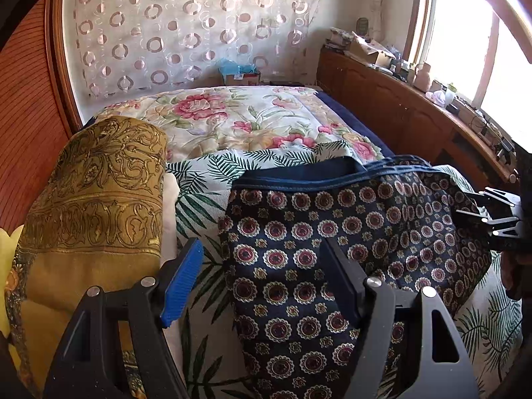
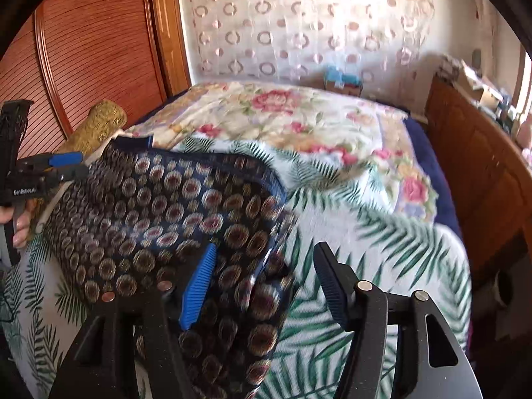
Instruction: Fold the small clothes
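Navy medallion-print garment (image 1: 299, 252) lies on palm-leaf sheet (image 1: 202, 179), solid navy band along far edge. Left gripper (image 1: 266, 276): jaws apart, garment edge between, pads not pressing. Right gripper (image 2: 262, 282): jaws apart over garment's right edge. Right view blurred; shows hand (image 2: 20, 222). Left view alone shows window (image 1: 465, 33). Gold brocade roll (image 1: 96, 193) just beside.

A floral quilt (image 1: 239, 116) is lying across the bed, with a palm-leaf sheet (image 2: 382, 232) spreading nearer. A ring-patterned curtain (image 1: 186, 26) is hanging behind, and clutter is crowding the wooden cabinet (image 1: 392, 106) under the window.
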Motion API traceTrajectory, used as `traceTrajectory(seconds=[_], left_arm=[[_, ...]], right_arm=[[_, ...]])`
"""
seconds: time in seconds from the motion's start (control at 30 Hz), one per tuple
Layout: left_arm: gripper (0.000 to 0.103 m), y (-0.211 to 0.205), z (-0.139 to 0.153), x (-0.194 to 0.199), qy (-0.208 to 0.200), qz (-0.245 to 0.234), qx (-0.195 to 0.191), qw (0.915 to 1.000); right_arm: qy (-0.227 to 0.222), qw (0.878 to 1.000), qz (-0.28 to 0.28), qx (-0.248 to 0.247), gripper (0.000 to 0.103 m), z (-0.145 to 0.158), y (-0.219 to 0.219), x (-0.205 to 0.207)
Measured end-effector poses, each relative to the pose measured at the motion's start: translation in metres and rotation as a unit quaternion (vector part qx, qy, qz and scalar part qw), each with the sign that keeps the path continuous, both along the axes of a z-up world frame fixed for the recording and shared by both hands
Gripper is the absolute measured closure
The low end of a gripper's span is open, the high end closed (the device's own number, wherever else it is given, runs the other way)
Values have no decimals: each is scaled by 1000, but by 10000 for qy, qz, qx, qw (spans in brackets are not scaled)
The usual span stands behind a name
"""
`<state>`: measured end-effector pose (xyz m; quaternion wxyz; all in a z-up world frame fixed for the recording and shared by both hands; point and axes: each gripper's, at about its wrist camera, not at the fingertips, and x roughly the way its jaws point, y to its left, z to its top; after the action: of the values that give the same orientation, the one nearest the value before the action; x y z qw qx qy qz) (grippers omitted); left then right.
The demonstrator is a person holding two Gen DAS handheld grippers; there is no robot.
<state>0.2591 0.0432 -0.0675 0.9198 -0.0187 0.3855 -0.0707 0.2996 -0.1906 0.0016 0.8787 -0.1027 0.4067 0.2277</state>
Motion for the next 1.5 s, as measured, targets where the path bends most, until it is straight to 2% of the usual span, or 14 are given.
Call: traceTrajectory(seconds=[0.2, 0.37, 0.43, 0.5, 0.6, 0.77, 1.1, 1.23, 1.27, 1.33, 1.4, 1.47, 1.5], left_arm=[[30, -2, -3, -4, 48, -21, 6, 10000], [30, -3, -2, -7, 1, -30, 40, 10000], [30, -3, -2, -7, -5, -38, 44, 10000], [30, -4, -3, -7, -14, -26, 63, 10000], [30, -6, -2, -7, -22, -64, 45, 10000], [30, -11, -1, -8, -36, -148, 71, 9999], [30, -13, -7, 1, 54, -242, 48, 9997], [30, -13, -15, 14, 245, -239, -199, 9992], [30, -14, -16, 17, 266, -244, -257, 9990], [31, -17, -19, 21, 307, -304, -333, 9985], [40, -20, -23, 27, 400, -328, -328, 9981], [45, -20, -26, 32, 487, -345, -405, 9974], [46, -20, -26, 33, 459, -332, -440, 9974]], right_arm=[[317, 9994, 42, 164, 39, -17, 1, 12], [281, 9994, 156, 138, 39, -17, 7, 19], [220, 9992, 316, 102, 47, -18, 13, 17], [129, 9985, 531, -16, 67, -18, 18, 13], [141, 9968, 786, -4, 87, -19, 21, 9], [166, 9954, 941, -22, 92, -13, 11, 9], [-102, 9967, 757, -269, 93, 20, -22, 12], [2, 9979, 615, -210, 90, 16, -32, 19], [14, 9982, 561, -196, 87, 15, -33, 20], [-28, 9990, 389, -216, 76, 13, -35, 21], [-72, 9995, 148, -265, 61, 12, -35, 24], [-12, 9998, 84, -161, 58, 8, -32, 27], [5, 9999, 37, -149, 53, 5, -30, 28]])
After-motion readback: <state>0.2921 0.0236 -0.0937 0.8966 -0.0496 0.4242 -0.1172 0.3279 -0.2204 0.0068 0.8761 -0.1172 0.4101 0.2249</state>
